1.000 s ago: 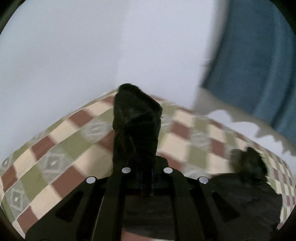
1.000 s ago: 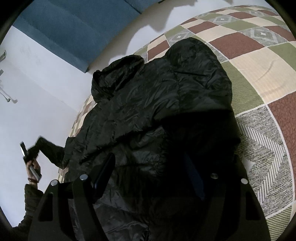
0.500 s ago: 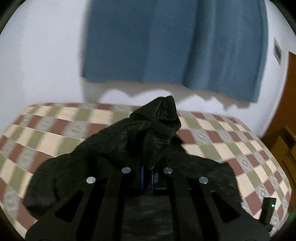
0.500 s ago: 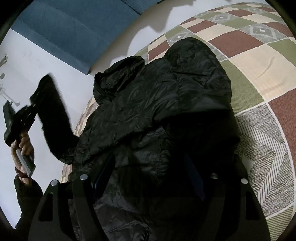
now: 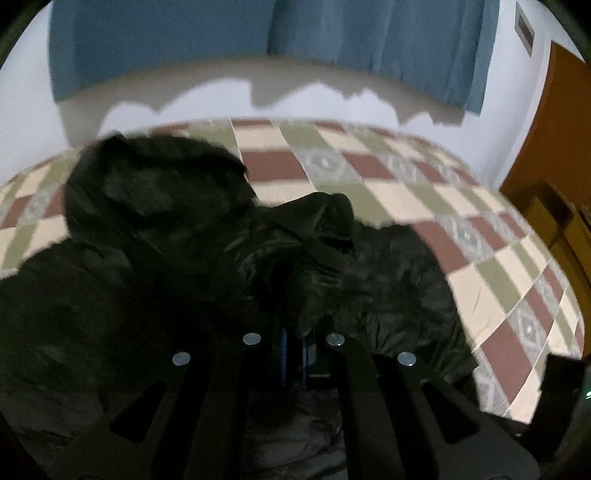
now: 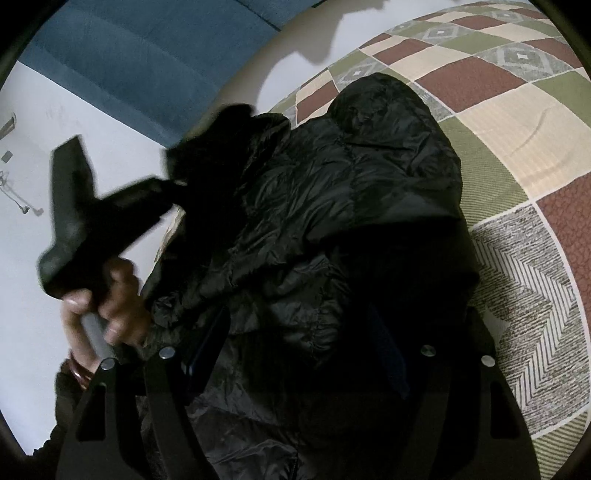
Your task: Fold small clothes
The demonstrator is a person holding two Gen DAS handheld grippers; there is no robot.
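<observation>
A black puffer jacket (image 5: 147,236) lies spread on the checked bedspread (image 5: 406,206), its hood (image 6: 380,107) at the far end. My left gripper (image 5: 293,332) is shut on the jacket's sleeve (image 5: 317,229), which bunches up ahead of the fingers above the jacket's body. In the right wrist view the left gripper (image 6: 110,214) sits at the left in a person's hand (image 6: 107,295), with the sleeve (image 6: 210,155) trailing from it over the jacket (image 6: 351,206). My right gripper (image 6: 295,332) stands open low over the jacket's lower part, fingers wide apart.
A blue curtain (image 5: 258,29) hangs on the white wall behind the bed. A wooden door and brown furniture (image 5: 554,166) stand at the right. Bare bedspread (image 6: 517,129) stretches to the right of the jacket.
The left gripper has swung in from beside the bed and dropped lower, carrying the sleeve over the jacket's body. The right gripper has stayed where it was, open.
</observation>
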